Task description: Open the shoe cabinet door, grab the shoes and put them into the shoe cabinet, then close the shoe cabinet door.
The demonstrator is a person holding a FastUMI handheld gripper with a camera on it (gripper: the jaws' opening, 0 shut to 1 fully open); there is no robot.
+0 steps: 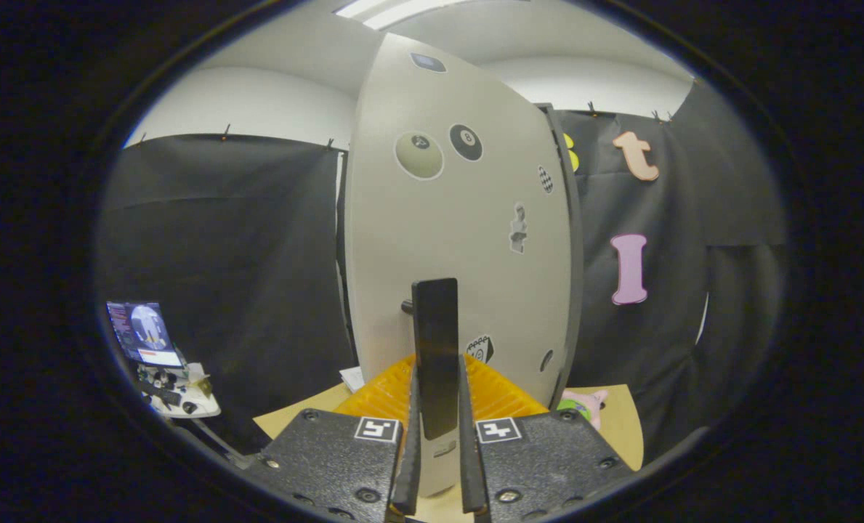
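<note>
The shoe cabinet's pale door [461, 218], dotted with stickers, stands upright right in front of me. Its black vertical bar handle [435, 341] runs down between my fingers. My gripper [437, 443] is shut on the lower part of this handle, one finger pressing on each side. The cabinet's dark frame edge [571, 254] shows along the door's right side. A small pink and green thing [584, 405], possibly a shoe, lies on the tan tabletop [620, 421] just right of the door's foot; most of it is hidden.
An orange ribbed mat [384, 392] lies on the tabletop at the door's foot, behind my fingers. Far to the left, a laptop [143, 334] stands on a small white stand [184, 399] with clutter. Black cloth walls close in on both sides.
</note>
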